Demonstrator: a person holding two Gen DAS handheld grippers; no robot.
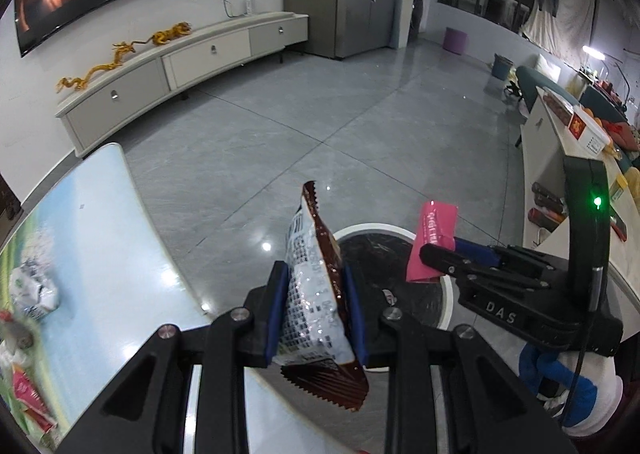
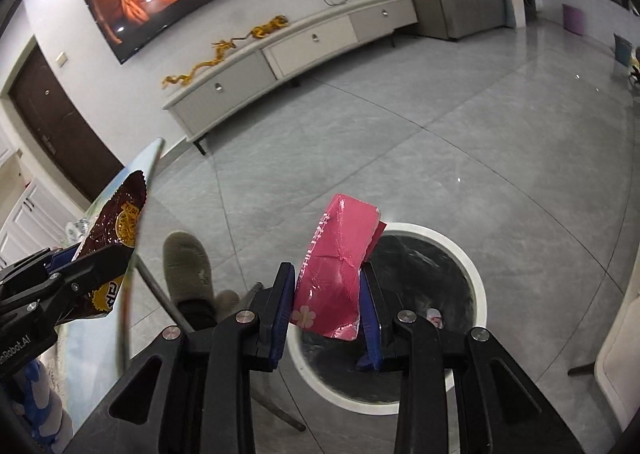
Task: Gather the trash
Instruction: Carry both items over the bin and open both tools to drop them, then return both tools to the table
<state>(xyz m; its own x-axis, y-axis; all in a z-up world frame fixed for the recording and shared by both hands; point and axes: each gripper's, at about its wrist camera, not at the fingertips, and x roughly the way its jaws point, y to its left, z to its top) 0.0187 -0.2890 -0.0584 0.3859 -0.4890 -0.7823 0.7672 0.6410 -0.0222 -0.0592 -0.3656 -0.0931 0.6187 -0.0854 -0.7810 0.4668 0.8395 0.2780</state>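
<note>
Trash waits in both grippers above a round bin point(image 2: 478, 286) that stands on the grey tiled floor point(image 1: 280, 126). Its rim is white and a black bag lines it; a small white scrap with red print point(image 2: 435, 319) lies at the bottom, and the rest of the inside is too dark to make out.

Left of the bin, the glossy tabletop point(image 1: 100, 238) carries a landscape print. Near its left edge lie a crumpled white and green wrapper point(image 1: 34, 290) and a red packet point(image 1: 30, 400), both blurred.

Held upright in the left gripper point(image 1: 316, 312), its blue pads clamped on either side, is a brown snack wrapper point(image 1: 316, 294). It is glossy, with zigzag-cut ends at top and bottom, and its facing side is a silvery white panel of small printed text. It hangs by the tabletop's edge, just left of the bin.

Closed on a pink wrapper point(image 2: 340, 274), the right gripper point(image 2: 328, 302) holds it directly over the bin's opening. This wrapper is bright pink and creased, with white lettering down one edge and a small pale flower printed near its lower corner.

A foot in a grey slipper point(image 2: 188, 262) rests on the floor between tabletop and bin.
</note>
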